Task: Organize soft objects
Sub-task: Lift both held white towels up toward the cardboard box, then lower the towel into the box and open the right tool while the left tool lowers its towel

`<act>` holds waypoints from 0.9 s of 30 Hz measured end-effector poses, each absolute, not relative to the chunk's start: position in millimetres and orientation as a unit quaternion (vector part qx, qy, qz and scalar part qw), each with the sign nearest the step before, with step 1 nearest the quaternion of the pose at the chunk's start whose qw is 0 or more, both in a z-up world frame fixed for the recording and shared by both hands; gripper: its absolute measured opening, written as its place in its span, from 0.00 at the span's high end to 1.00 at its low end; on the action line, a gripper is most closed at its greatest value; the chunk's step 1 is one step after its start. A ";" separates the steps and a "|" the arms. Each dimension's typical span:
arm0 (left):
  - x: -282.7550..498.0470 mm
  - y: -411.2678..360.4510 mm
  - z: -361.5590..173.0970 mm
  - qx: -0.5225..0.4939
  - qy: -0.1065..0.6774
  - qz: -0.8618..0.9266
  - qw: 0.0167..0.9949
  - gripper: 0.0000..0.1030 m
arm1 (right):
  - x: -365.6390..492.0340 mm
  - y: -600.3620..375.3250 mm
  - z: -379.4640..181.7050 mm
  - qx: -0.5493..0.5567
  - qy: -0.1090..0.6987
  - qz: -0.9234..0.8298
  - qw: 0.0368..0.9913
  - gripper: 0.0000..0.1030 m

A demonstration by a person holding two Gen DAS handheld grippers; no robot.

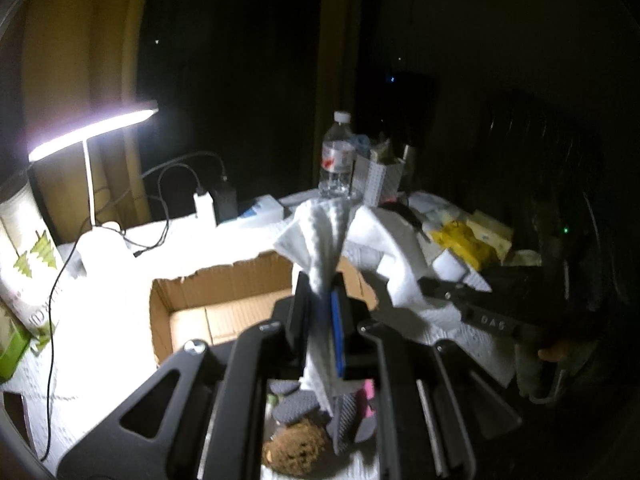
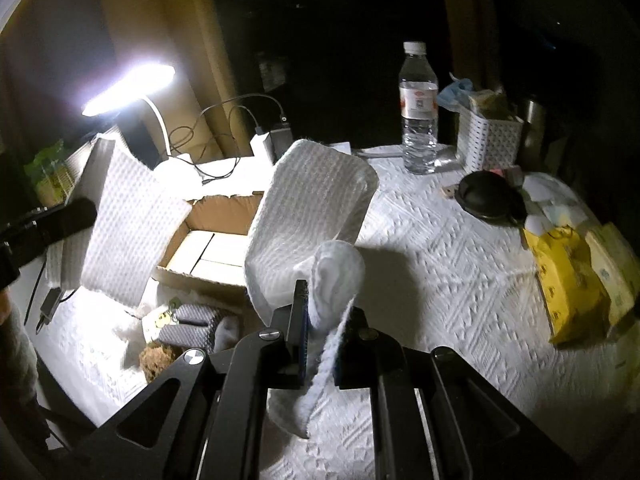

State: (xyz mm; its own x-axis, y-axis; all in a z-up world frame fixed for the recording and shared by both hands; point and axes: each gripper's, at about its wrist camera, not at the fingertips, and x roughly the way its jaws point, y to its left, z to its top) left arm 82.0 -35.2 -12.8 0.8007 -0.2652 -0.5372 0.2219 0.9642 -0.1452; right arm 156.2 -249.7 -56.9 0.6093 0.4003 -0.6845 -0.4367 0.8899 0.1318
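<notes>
Above the box (image 2: 216,236), both claws are clenched on one white cloth (image 2: 316,208): the right claw (image 2: 322,320) pinches one edge, the left claw (image 1: 322,304) another, and the cloth hangs slack between them. Either thin pinch may slip if the hands pull apart. Sagging folds could snag the box's torn rim, or brush the bottle (image 2: 418,108) on the surface (image 2: 460,280).

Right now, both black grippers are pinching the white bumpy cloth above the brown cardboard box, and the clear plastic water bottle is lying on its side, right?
Not quite. The clear plastic water bottle stands upright, as the right wrist view shows. The rest holds: the left gripper and right gripper both pinch the white bumpy cloth above the brown cardboard box.
</notes>
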 end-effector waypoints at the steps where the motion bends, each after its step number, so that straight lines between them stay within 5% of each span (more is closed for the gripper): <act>1: 85.6 -33.3 -12.2 -0.039 0.287 -0.129 0.948 0.91 | 158.3 -246.8 -56.8 -0.026 0.376 0.235 0.896 0.90; 27: 170.0 -40.0 -74.0 -0.081 0.351 -0.125 0.925 0.91 | 220.8 -196.7 -97.7 -0.059 0.427 0.285 0.856 0.90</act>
